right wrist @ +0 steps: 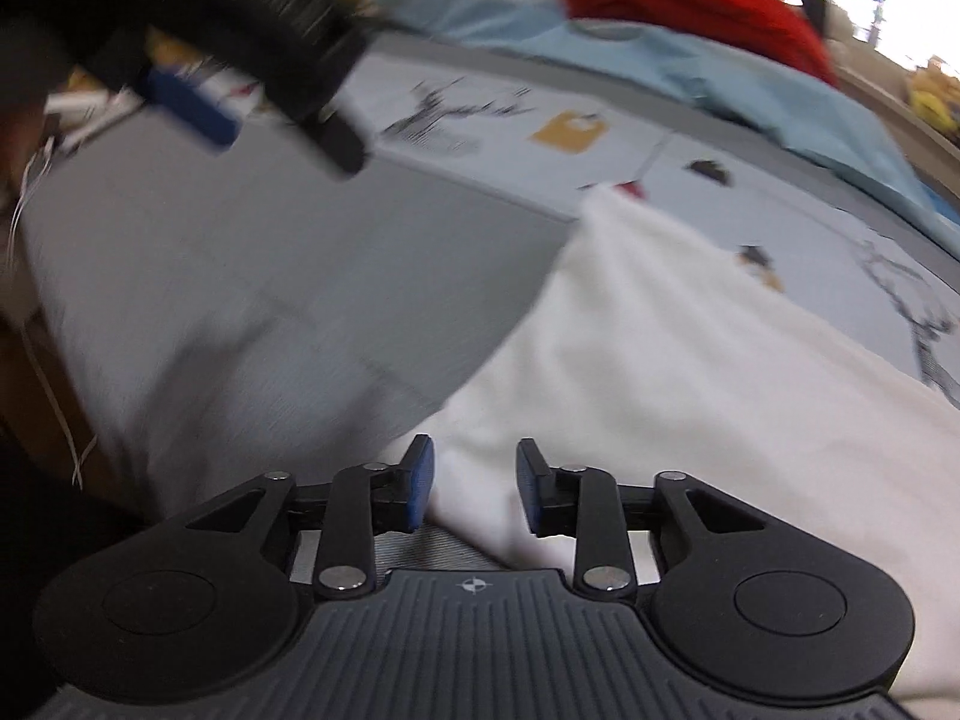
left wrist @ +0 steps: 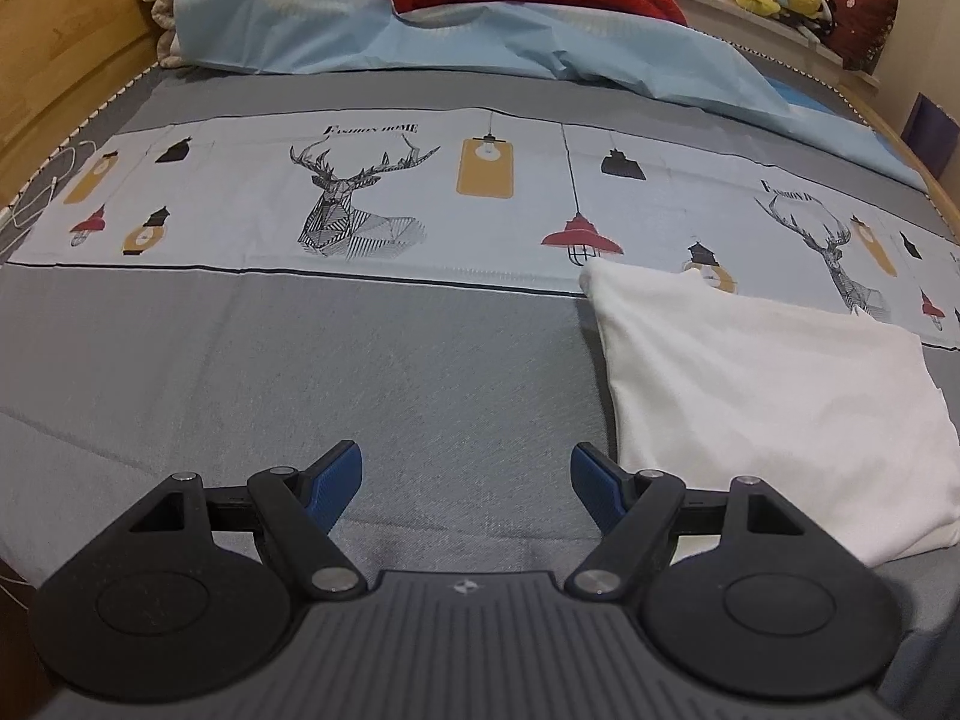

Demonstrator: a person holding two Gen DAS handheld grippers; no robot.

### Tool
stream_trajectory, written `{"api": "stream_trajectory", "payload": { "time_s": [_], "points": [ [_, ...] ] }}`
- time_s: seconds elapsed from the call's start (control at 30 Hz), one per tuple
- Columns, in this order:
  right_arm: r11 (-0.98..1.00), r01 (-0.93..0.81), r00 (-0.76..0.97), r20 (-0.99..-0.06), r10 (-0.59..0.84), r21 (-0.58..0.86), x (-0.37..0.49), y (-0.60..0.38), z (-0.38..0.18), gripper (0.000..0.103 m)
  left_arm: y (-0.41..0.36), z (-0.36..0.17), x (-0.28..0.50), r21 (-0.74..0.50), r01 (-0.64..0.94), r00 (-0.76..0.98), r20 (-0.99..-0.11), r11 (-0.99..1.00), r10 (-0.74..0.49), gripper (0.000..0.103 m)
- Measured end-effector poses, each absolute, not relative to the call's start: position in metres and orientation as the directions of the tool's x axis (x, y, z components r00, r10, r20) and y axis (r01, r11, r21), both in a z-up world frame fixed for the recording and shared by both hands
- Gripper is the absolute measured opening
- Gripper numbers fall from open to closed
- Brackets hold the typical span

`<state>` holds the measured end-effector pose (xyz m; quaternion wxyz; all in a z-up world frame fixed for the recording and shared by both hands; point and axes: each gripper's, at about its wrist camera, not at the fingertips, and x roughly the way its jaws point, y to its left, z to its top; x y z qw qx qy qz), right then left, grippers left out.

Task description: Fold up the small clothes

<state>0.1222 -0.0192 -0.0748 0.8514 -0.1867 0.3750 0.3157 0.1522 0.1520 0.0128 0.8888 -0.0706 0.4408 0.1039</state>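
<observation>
Grey bedsheet (left wrist: 300, 360) bears white folded garment (left wrist: 768, 396), long axis running away-left.

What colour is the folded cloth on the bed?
White, plain; the folded cloth shows best in the left wrist view.

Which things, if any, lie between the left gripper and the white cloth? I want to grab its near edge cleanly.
Nothing visible does. The left gripper stands open over bare grey bedsheet, and the white cloth lies just right of its right finger with only sheet between.
</observation>
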Motion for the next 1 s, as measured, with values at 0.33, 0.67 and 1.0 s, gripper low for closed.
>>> {"api": "stream_trajectory", "payload": {
  "time_s": [0.33, 0.67, 1.0],
  "points": [
    [0.710, -0.691, 0.485, -0.814, 0.321, -0.132, 0.125, 0.012, -0.107, 0.042, 0.157, 0.010, 0.152, -0.044, -0.250, 0.583, -0.804, 0.967, 0.114, 0.081],
    [0.707, -0.696, 0.481, -0.811, 0.332, -0.123, 0.128, 0.009, -0.104, 0.018, 0.160, 0.011, 0.153, -0.053, -0.257, 0.582, -0.806, 0.965, 0.111, 0.081],
    [0.744, -0.667, 0.500, -0.760, 0.415, -0.032, 0.132, -0.006, -0.080, 0.008, 0.160, 0.013, 0.155, -0.092, -0.270, 0.590, -0.803, 0.959, 0.089, 0.081]
  ]
}}
